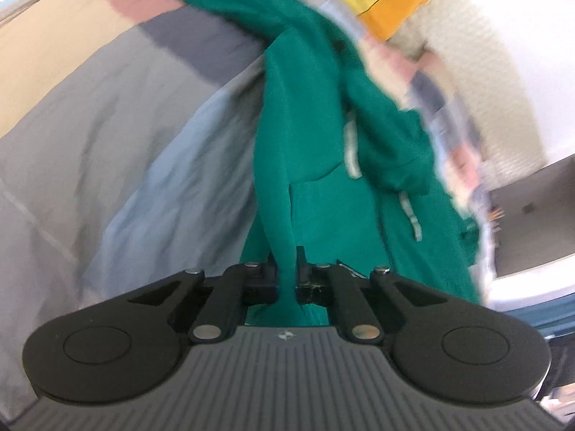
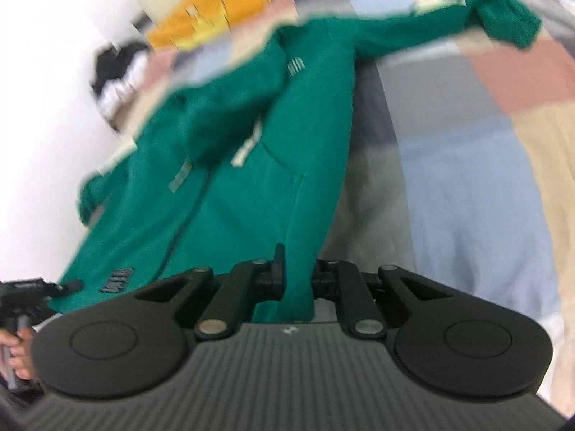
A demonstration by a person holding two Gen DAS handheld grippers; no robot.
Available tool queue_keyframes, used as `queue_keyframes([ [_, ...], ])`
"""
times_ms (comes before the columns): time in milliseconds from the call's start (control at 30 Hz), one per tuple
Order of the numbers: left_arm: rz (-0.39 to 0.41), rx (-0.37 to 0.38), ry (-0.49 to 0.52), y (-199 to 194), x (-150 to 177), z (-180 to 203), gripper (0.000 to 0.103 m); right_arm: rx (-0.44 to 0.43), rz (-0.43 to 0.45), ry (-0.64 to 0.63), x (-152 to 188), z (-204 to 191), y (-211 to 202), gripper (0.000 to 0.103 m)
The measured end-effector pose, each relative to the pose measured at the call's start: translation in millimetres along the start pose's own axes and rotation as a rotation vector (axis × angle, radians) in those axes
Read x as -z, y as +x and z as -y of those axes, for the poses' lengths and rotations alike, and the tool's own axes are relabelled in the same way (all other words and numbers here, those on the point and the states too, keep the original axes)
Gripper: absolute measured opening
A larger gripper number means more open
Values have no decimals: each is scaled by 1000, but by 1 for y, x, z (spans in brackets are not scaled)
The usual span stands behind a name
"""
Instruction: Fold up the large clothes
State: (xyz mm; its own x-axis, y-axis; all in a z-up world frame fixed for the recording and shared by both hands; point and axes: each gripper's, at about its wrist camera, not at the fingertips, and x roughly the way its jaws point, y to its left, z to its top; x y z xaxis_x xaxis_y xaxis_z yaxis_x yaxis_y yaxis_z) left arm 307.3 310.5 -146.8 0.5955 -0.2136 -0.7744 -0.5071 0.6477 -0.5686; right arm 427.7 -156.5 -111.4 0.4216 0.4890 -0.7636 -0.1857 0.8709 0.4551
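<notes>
We are pinching the near hem of the green hoodie (image 1: pixel 323 143) in both the left gripper (image 1: pixel 287 269) and right gripper (image 2: pixel 296 273), jaws clamped on cloth, above the patchwork bedspread (image 1: pixel 107 143); next, we judge, carrying it far toward the hood

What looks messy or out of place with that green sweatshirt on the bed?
The green hooded sweatshirt is not flat: each gripper, left and right, pinches a bunched ridge of its fabric, and one sleeve trails out sideways over the patchwork bedspread. Nothing looks torn or spilled, though the pictures are blurred.
</notes>
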Motion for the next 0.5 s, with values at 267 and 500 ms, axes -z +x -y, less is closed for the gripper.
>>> queue_keyframes([
  [267, -87, -203, -38, 46, -6, -7, 10, 117, -90, 21, 13, -2, 44, 15],
  [500, -89, -239, 22, 36, -3, 1, 49, 131, -54, 65, 14, -3, 29, 38],
])
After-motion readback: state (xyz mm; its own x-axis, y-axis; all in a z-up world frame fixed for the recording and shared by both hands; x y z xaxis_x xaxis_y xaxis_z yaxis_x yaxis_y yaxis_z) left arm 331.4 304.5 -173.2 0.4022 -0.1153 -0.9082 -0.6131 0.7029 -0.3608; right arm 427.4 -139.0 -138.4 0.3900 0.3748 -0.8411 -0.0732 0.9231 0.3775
